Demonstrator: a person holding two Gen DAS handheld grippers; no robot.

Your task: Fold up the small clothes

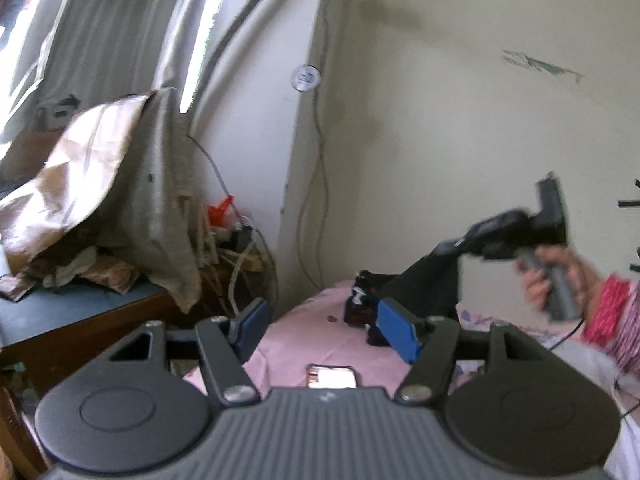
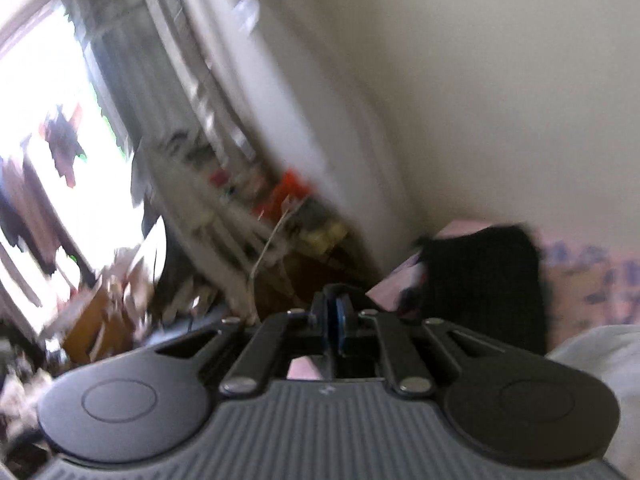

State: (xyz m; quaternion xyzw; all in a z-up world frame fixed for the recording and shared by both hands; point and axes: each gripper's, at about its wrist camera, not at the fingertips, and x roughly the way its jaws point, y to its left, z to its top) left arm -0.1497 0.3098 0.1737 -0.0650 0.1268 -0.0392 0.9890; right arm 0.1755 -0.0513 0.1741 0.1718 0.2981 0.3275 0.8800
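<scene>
Black garment (image 1: pixel 430 284) near pink sheet (image 1: pixel 304 336) edge

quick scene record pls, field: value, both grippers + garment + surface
left gripper: open, blue pads apart, nothing between them, over the bed
right gripper: raised above the bed, shut on a corner of the garment; its own view is motion-blurred, pads together
black fabric garment: one corner lifted, the rest trailing down to the sheet
pink bed sheet: bears the garment
dark printed clothing item: on the sheet beside the black garment
lit smartphone: flat on the sheet, near the left gripper
fold state: not folded yet
</scene>
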